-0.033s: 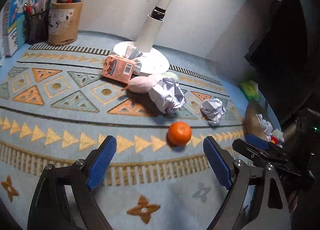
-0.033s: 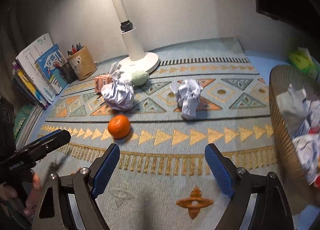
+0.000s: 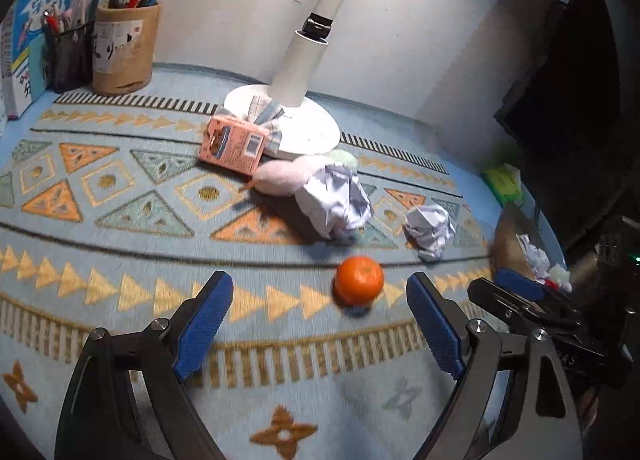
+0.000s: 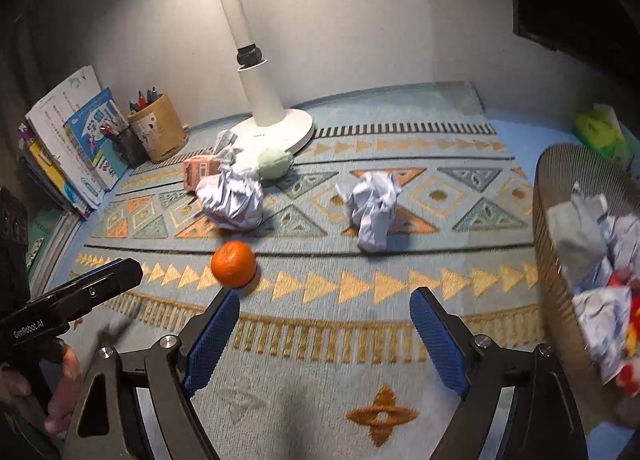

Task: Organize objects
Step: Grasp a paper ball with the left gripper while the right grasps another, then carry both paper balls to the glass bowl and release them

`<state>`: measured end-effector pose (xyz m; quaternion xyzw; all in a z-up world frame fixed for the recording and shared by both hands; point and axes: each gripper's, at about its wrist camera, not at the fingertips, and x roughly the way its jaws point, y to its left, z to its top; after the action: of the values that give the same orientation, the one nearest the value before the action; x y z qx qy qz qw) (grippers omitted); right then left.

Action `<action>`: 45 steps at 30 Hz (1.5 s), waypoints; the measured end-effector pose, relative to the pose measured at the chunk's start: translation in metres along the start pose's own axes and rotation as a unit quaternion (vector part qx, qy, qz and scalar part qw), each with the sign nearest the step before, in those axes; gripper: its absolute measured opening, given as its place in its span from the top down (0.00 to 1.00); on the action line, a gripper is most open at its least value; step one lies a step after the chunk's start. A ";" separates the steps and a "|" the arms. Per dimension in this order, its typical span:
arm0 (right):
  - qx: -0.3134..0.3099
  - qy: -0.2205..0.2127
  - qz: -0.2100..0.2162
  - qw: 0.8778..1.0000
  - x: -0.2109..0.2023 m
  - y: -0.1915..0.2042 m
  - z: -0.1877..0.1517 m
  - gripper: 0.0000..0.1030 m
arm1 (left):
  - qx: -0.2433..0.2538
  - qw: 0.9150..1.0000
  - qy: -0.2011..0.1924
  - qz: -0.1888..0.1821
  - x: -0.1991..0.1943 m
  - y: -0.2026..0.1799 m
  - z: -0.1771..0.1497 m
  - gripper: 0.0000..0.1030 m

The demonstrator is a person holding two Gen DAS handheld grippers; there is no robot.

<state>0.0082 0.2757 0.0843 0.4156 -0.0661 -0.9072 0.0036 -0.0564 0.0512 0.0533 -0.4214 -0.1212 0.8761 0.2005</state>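
An orange (image 3: 359, 281) lies on the patterned mat, just ahead of my open, empty left gripper (image 3: 320, 320); it also shows in the right wrist view (image 4: 233, 263). Two crumpled paper balls (image 3: 335, 200) (image 3: 430, 226) lie beyond it, seen too in the right wrist view (image 4: 233, 201) (image 4: 374, 209). A pink carton (image 3: 234, 145), a pink soft thing (image 3: 282, 179) and a green one (image 4: 274, 163) lie by the lamp base (image 3: 304, 132). My right gripper (image 4: 325, 336) is open and empty, left of a wire basket (image 4: 554, 260) holding crumpled paper.
A pen holder (image 3: 122, 50) and books (image 4: 66, 144) stand at the back left. The lamp pole (image 4: 244, 40) rises mid-back. A green pack (image 4: 598, 132) lies behind the basket. The left gripper shows in the right wrist view (image 4: 92, 292).
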 end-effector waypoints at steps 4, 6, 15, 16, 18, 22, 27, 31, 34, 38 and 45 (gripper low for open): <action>0.018 -0.002 -0.041 0.999 0.035 -0.013 0.026 0.16 | -0.012 1.000 0.012 0.010 0.041 -0.015 0.023 0.15; 0.027 -0.002 -0.038 0.999 0.051 -0.020 0.031 0.16 | -0.018 1.000 0.012 0.017 0.057 -0.017 0.028 0.15; 0.056 0.003 -0.013 0.998 0.084 -0.041 0.027 0.21 | -0.019 0.999 0.009 0.026 0.084 -0.020 0.028 0.19; 0.056 0.008 -0.009 0.998 0.087 -0.041 0.028 0.26 | -0.019 0.999 0.009 0.026 0.085 -0.020 0.027 0.21; 0.049 0.013 -0.008 0.999 0.090 -0.038 0.027 0.43 | -0.023 1.000 0.013 0.017 0.088 -0.018 0.028 0.30; 0.033 0.004 -0.008 0.999 0.087 -0.031 0.026 0.63 | -0.009 1.000 0.008 0.012 0.085 -0.025 0.028 0.48; 0.022 -0.020 -0.001 1.000 0.069 -0.024 0.022 0.64 | 0.027 0.999 0.000 0.020 0.070 -0.039 0.024 0.48; 0.009 -0.042 0.004 0.999 0.036 -0.014 0.013 0.64 | 0.053 0.998 -0.019 0.015 0.038 -0.053 0.015 0.48; -0.001 -0.058 0.005 0.998 0.007 -0.005 0.004 0.64 | 0.081 0.996 -0.035 0.011 0.012 -0.069 0.005 0.48; -0.006 -0.078 0.005 0.997 -0.032 0.000 -0.004 0.64 | 0.113 0.992 -0.053 0.009 -0.019 -0.094 -0.002 0.48; 0.038 -0.138 0.005 0.990 -0.112 -0.035 0.004 0.64 | 0.150 0.984 -0.093 -0.021 -0.057 -0.151 0.012 0.48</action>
<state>0.0797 0.3180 0.1667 0.2860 -0.1020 -0.9526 -0.0168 0.0042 0.1594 0.1574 -0.3010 -0.0158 0.9151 0.2677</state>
